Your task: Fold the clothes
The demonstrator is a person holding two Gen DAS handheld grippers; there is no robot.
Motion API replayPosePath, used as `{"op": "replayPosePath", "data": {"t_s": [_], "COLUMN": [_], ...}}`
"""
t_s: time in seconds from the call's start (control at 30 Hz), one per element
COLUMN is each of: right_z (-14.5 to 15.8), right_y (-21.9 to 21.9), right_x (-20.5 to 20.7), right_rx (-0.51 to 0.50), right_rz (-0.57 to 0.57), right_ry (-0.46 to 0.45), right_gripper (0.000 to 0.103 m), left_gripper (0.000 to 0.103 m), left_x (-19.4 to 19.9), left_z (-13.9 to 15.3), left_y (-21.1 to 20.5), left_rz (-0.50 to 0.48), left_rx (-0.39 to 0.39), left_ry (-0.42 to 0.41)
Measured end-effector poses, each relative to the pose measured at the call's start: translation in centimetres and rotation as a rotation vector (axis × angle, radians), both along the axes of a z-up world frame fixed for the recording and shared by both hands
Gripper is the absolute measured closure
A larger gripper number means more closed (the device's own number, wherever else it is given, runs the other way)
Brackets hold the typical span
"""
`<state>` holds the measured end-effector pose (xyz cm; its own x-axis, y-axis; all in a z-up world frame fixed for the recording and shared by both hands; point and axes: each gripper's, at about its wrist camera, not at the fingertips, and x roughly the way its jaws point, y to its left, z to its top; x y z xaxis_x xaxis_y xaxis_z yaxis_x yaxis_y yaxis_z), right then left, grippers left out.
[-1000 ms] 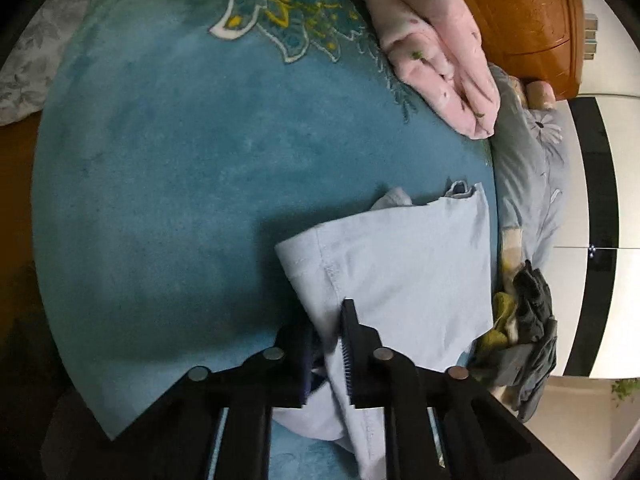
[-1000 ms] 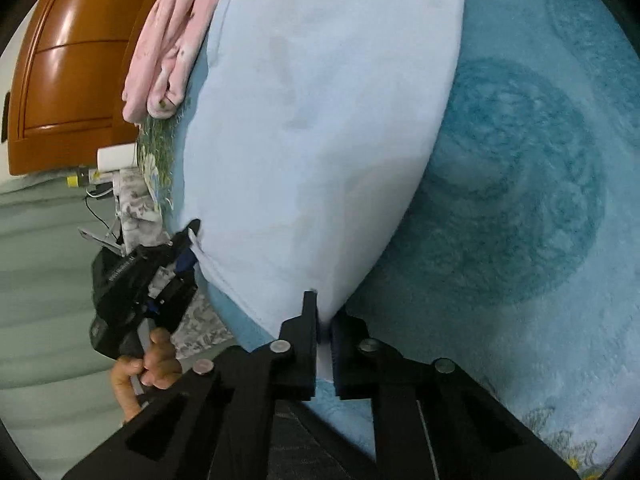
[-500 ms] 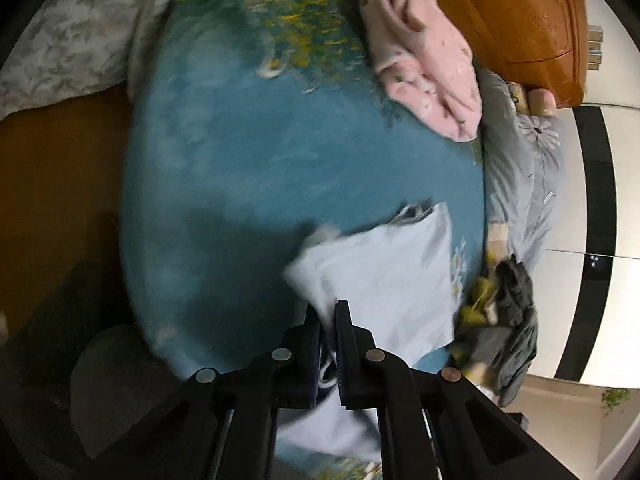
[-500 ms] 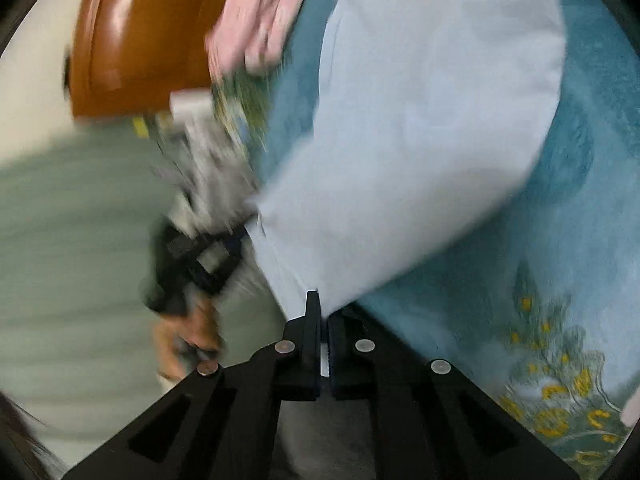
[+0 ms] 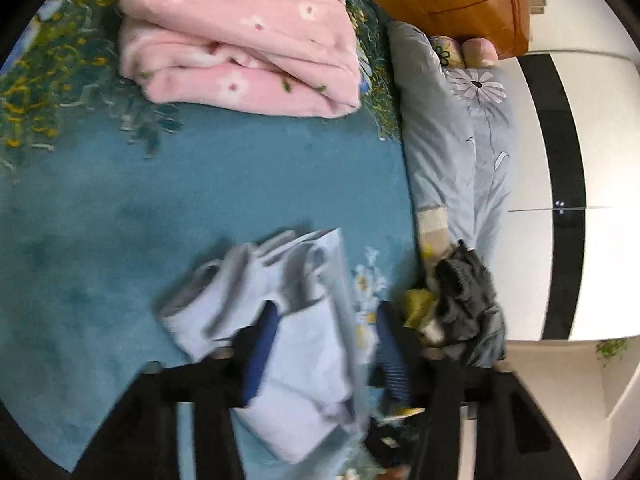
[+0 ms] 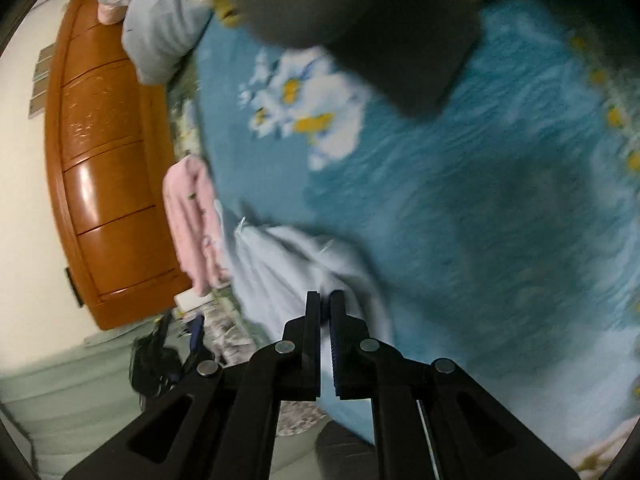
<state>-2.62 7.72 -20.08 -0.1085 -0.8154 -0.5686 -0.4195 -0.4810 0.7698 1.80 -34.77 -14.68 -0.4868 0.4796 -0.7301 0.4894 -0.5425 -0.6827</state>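
Left wrist view: the left hand-held gripper (image 5: 324, 344) has its jaws spread wide, with nothing pinched between them. Under and between the blue-padded fingers (image 5: 260, 344) lies the light blue garment (image 5: 296, 364), bunched into a compact, several-layered bundle on the teal blanket (image 5: 200, 184) that covers the bed. The layers at its far-left end look uneven and puffed, so I judge the fold roughly made but not smoothed. Farther off, a pink floral garment (image 5: 240, 40) lies folded into a thick stack. To the right, near the grey quilt (image 5: 452, 140), a dark grey garment (image 5: 468, 304) and something yellow (image 5: 416, 304) sit in a crumpled heap, which looks like work left.

Right wrist view: the right hand-held gripper (image 6: 325, 304) has its jaws nearly closed, with only a narrow slit between them. Its tips sit at the near edge of the light blue garment (image 6: 288, 276), but blur hides whether any cloth is caught there, so I cannot tell. The pink garment (image 6: 192, 220) lies just beyond, to the left. A dark, blurred cloth (image 6: 360, 20) fills the far part of the view.
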Motion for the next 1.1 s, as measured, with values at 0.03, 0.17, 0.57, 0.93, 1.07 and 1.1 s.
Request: {"op": "replayPosePath", "data": {"t_s": [0.03,0.17,0.57,0.93,1.07,1.1], "right_z": [0.2,1.7,8.7,8.3,11.3,12.3], "right_y": [0.7,1.9,-10.4,-13.8,-12.2,-10.5], "right_x": [-0.3,0.2,2.2,1.0,0.2,-0.5], "right_rx": [0.016,0.123,0.705,0.824,0.46,0.295], "right_rz": [0.004,0.076,0.715,0.862,0.738,0.632], "right_ry": [0.018,0.121,0.762,0.857,0.734,0.699], "right_gripper": [0.096,0.059,0.058,0.099,0.099,0.099], "left_gripper": [0.044,0.043,0.043,0.043,0.043,0.043], "left_x": [-0.2,0.0,1.9,5.4,6.2,6.4], "left_z": [-0.1,-1.4,-6.1,-7.0,-6.9,-6.7], "left_y": [0.2,1.2,4.7,3.2,2.6,2.4], "left_rz": [-0.003,-0.015,-0.038,0.034,0.044,0.043], "left_rx": [-0.011,-0.034,-0.051,0.016,0.043,0.045], "left_ry": [0.001,-0.014,-0.083,-0.077,-0.059,-0.047]}}
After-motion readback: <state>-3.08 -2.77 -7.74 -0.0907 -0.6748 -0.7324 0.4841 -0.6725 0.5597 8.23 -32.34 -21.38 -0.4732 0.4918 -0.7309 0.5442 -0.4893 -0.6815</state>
